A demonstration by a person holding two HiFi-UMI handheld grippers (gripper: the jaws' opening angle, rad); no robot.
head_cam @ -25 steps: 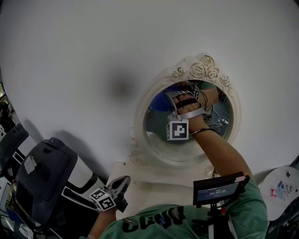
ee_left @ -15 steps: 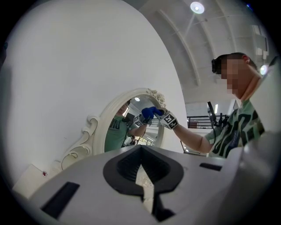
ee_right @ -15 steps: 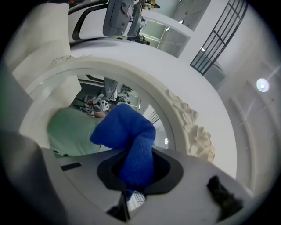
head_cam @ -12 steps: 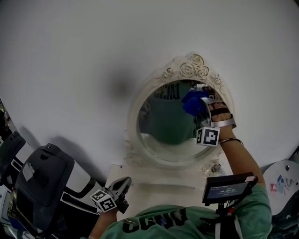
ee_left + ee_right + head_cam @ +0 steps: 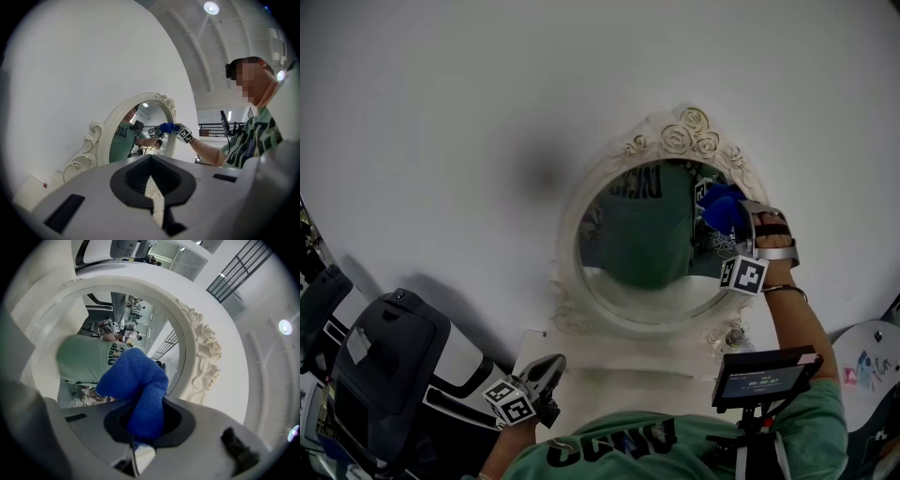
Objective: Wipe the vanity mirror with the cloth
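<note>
Blue fuzzy cloth [image 5: 135, 387], bunched, clenched in my right gripper [image 5: 733, 217] at two o'clock on vanity mirror [image 5: 628, 248], farther right than before. Left gripper [image 5: 547, 372] closed, empty.

The right gripper [image 5: 733, 217] is held high on an outstretched bare forearm [image 5: 797, 323], and its jaws are clamped on a bunched blue terry cloth [image 5: 136, 390]. The left gripper [image 5: 546, 367] sits low and close to the person's torso. Its jaws are together with nothing between them, tips pointing up and forward.
</note>
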